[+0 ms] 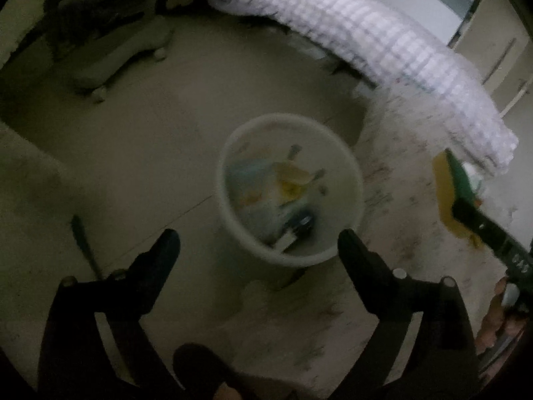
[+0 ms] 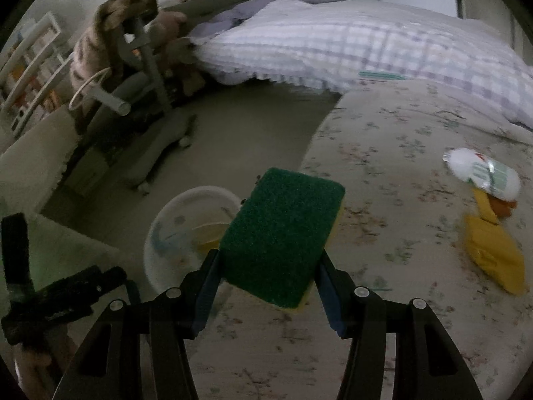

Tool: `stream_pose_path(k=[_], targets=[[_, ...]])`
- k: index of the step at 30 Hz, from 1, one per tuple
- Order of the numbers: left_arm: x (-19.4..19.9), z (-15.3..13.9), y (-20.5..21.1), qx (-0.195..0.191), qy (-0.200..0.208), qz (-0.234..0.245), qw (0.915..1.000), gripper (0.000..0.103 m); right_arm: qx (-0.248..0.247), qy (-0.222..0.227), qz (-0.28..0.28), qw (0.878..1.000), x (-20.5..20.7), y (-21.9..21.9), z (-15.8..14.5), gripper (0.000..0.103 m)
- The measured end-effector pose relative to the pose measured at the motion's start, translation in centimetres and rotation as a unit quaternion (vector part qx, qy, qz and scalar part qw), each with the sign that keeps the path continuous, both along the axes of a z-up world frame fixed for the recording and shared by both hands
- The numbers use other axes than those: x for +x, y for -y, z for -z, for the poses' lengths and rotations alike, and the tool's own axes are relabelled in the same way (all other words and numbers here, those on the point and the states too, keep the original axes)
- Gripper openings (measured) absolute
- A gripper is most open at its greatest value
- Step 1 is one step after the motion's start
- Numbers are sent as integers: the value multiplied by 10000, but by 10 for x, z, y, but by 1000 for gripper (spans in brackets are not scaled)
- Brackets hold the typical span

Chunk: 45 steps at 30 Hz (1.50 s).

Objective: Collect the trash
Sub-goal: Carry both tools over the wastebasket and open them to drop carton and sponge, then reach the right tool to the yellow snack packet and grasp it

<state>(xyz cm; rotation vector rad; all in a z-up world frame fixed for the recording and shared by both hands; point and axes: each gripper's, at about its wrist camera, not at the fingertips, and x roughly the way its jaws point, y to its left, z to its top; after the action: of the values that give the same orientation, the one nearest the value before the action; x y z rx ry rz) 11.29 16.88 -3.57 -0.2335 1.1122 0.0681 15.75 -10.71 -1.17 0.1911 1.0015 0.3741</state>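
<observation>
The bed (image 2: 416,140) fills the right and far side of my view, with a flowered sheet and a checked blanket (image 2: 333,43) lying across its far part. On the floor just beside the bed edge, on the left, stands the white bin (image 1: 230,220), already holding some wrappers and paper.

My right gripper (image 2: 269,266) is closed on a green and yellow sponge (image 2: 283,230), the two pads pressing on its near end. The sponge is held over the bed edge, near the bin but not yet above its mouth. Its long axis runs away from me, a little to the right, and the green face looks up toward the camera.

My left gripper (image 1: 260,236) stands wide open above the bin and holds nothing.

On the bed to the right lie a white plastic bottle (image 2: 483,175) and a yellow cloth thing (image 2: 493,253), touching each other; I judge they are trash that is left.

The risk: if I let go too early, the sponge falls on the sheet or hits the bin rim and bounces to the floor. Also the grip is only on one end, so the sponge may tilt.
</observation>
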Motion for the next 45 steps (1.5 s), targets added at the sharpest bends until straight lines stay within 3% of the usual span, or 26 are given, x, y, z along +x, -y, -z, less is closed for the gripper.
stream_pose_path(k=[12, 15, 18, 21, 33, 45], targets=[[-17, 4, -39, 172, -177, -355, 9991, 97, 159, -295, -449, 9984, 14, -70, 29, 58], [-17, 4, -42, 167, -183, -368, 9990, 97, 218, -296, -456, 9983, 18, -77, 34, 61], [-17, 4, -44, 204, -183, -360, 9990, 97, 318, -359, -437, 9979, 24, -79, 39, 71], [-17, 3, -43, 169, -171, -360, 9991, 98, 312, -367, -407, 9980, 24, -78, 40, 72], [-19, -6, -30, 59, -42, -265, 9996, 98, 39, -217, 4, 9998, 13, -40, 19, 72], [0, -20, 37, -162, 152, 231, 9995, 98, -117, -358, 827, 9959, 8, 46, 6, 73]])
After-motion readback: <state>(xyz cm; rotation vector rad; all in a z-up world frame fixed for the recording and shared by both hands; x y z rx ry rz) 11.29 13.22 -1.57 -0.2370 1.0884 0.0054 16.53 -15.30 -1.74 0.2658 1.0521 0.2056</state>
